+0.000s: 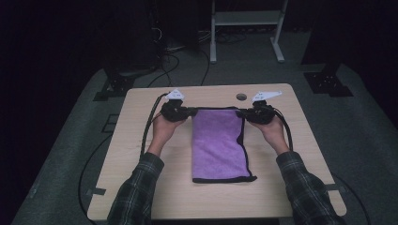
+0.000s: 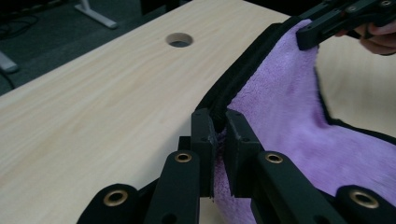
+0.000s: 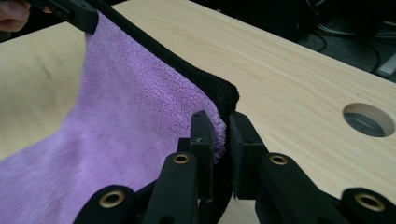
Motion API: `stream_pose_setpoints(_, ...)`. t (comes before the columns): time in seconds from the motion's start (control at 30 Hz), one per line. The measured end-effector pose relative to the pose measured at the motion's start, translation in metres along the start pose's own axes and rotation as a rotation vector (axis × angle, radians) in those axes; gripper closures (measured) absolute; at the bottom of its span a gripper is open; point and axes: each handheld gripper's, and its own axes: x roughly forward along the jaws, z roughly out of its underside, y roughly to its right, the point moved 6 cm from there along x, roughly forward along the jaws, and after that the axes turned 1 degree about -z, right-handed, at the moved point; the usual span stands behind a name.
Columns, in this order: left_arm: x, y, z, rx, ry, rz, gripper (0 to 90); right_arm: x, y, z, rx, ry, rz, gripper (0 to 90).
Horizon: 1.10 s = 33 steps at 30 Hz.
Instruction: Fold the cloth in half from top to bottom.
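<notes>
High view: purple towel (image 1: 218, 143) on table (image 1: 141, 140), far edge lifted; left gripper (image 1: 190, 112) clamped on far-left corner. Right gripper (image 1: 243, 113) clamped on far-right corner.

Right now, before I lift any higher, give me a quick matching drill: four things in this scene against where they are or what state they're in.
Things:
1. left tool
2. right tool
3. purple towel
4. round hole

Places or states:
A. in the tabletop beyond the towel's far edge
B. shut on the towel's far left corner
C. near part lying on the table, far edge raised
D. shut on the towel's far right corner

Pairs: 1-B, 2-D, 3-C, 4-A
</notes>
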Motion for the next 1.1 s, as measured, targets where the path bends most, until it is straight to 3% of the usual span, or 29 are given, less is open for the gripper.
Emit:
stream_pose_setpoints(0.17,-0.011,0.017,0.012,0.006,-0.014,0.036,82.6,-0.013,-0.017,0.010,-0.021,0.010,-0.047,80.6)
stream_pose_setpoints(0.33,-0.021,0.037,0.026,0.009,-0.025,0.077,82.5,-0.023,-0.035,0.026,-0.045,-0.012,-0.072,80.6)
stream_pose_setpoints(0.57,-0.028,0.058,0.045,0.020,-0.051,0.102,82.5,-0.030,-0.058,0.050,-0.050,-0.058,-0.116,80.5)
stream_pose_setpoints(0.87,-0.040,0.087,0.066,0.017,-0.071,0.143,82.5,-0.046,-0.084,0.068,-0.081,-0.080,-0.138,80.4)
stream_pose_setpoints(1.1,-0.040,0.109,0.087,0.012,-0.127,0.179,82.5,-0.055,-0.101,0.088,-0.100,-0.117,-0.155,79.9)
